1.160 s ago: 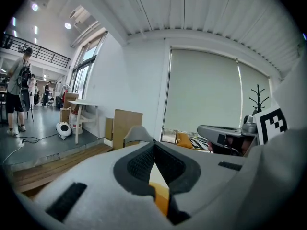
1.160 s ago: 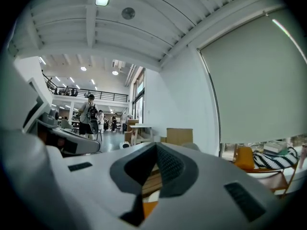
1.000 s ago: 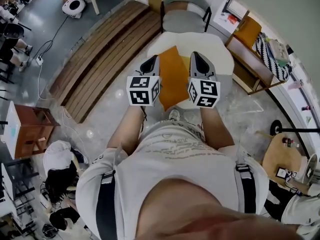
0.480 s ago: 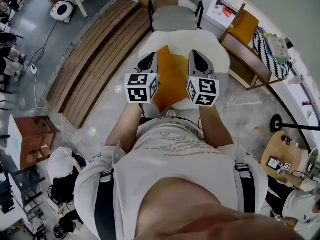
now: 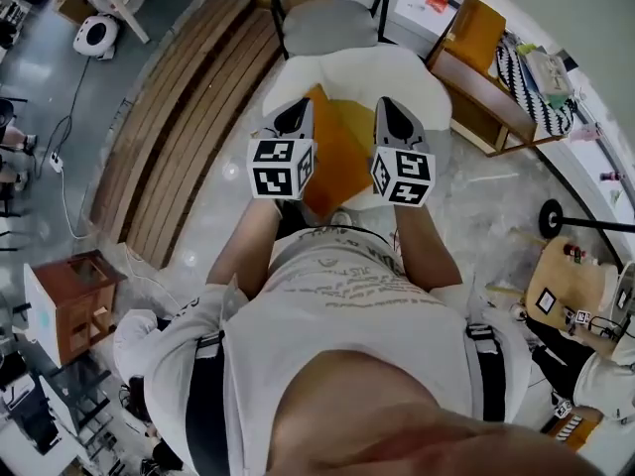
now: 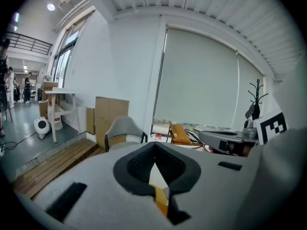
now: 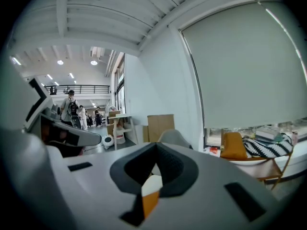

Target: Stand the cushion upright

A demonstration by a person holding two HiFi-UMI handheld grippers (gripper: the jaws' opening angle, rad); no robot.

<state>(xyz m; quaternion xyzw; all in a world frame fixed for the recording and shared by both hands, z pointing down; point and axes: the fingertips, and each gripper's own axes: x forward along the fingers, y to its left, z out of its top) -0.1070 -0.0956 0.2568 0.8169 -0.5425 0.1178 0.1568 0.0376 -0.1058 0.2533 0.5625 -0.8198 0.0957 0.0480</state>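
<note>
Both left gripper (image 5: 295,113) and right gripper (image 5: 391,110): fingers closed, empty; orange cushion (image 5: 342,157) lies flat, lengthwise ahead.

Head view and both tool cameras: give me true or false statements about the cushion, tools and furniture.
1. The orange cushion lies on the white seat. True.
2. The left tool and right tool are both wide open. False: both are shut, with nothing between their jaws.
3. The right tool grips the cushion. False: neither tool holds it.
4. A grey chair stands beyond the white seat. True.
5. The wooden slats are at the right of the head view. False: they are at its left.
</note>
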